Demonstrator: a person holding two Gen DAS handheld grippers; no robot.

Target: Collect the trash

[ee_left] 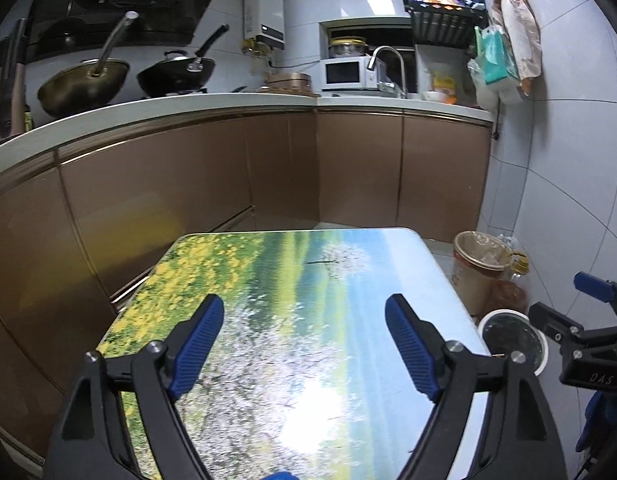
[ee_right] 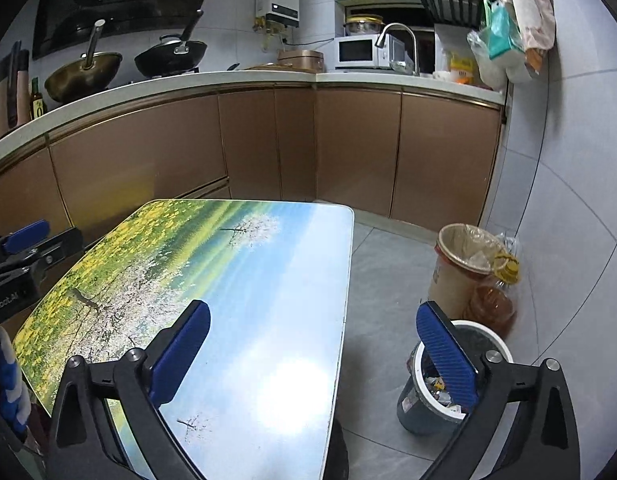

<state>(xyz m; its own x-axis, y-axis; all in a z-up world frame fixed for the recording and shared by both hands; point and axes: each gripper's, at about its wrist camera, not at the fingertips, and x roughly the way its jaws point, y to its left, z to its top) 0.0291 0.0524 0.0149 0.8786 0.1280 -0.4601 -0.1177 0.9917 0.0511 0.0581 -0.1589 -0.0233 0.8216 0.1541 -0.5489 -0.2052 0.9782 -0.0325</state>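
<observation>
A grey trash bin with a white rim [ee_right: 412,404] stands on the floor right of the table and holds crumpled scraps; it also shows in the left wrist view [ee_left: 512,340]. My left gripper [ee_left: 304,340] is open and empty above the table with a printed landscape top [ee_left: 308,280]. My right gripper [ee_right: 312,352] is open and empty over the table's right edge [ee_right: 268,280], its right finger above the bin. No loose trash shows on the table top.
A beige lined bucket [ee_right: 464,264] and a bottle of oil [ee_right: 496,300] stand by the wall behind the bin. Brown cabinets [ee_right: 348,148] under a counter with woks, a microwave and a tap ring the far side. Grey tiled floor [ee_right: 384,280] lies between.
</observation>
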